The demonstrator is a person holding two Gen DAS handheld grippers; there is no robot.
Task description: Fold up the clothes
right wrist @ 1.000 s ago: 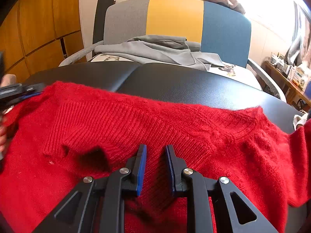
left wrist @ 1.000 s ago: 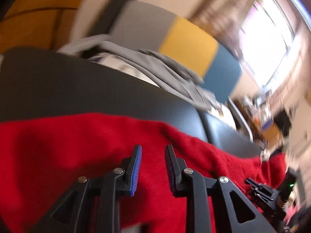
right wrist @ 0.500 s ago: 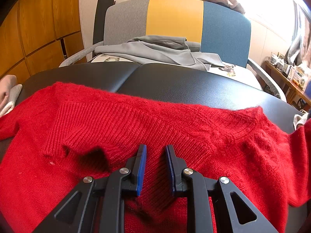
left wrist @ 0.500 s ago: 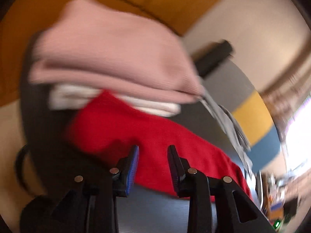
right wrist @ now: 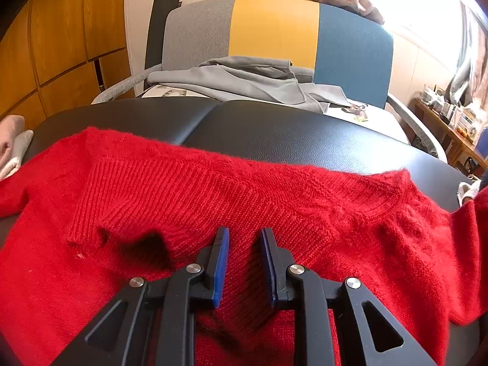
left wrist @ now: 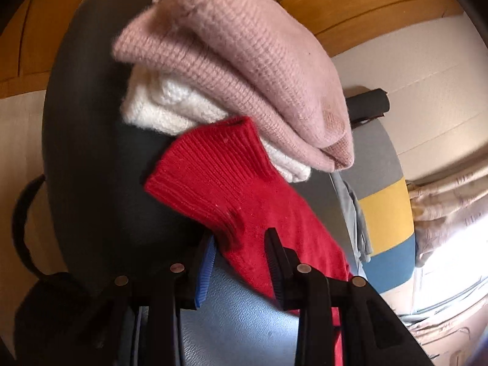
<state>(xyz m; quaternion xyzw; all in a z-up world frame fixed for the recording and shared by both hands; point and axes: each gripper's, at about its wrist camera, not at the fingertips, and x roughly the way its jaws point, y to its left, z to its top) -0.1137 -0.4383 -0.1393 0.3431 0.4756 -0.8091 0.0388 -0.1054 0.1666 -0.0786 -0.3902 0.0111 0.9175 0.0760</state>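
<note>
**Red sweater: spread out, no fold made yet**

While the fuzzy red knit sweater (right wrist: 213,189) lies flat across the black padded leather surface (right wrist: 305,134), I count this garment as barely started. Its body runs side to side, ribbed collar band (right wrist: 128,189) toward the far edge, one sleeve trailing off each end. No sleeve is tucked in, no crease is visible.

Left gripper (left wrist: 241,244) sits at the ribbed red cuff (left wrist: 210,170). Jaws stand partly apart with the sleeve fabric between them; whether the pads press it I can't tell for sure, they look just clear. My read: about to take the sleeve for the first inward fold.

Right gripper (right wrist: 244,244) is low over the sweater's middle, jaws narrow with a gap, fabric under them but nothing clearly pinched.

Done so far, judging by layout: a folded pink knit (left wrist: 244,55) stacked on a folded white cable knit (left wrist: 164,106) just past the cuff.

Left: both sleeves, body fold, stacking. The loose grey garment (right wrist: 250,79) on the grey, yellow and blue chair (right wrist: 274,30) beyond probably waits too.
</note>
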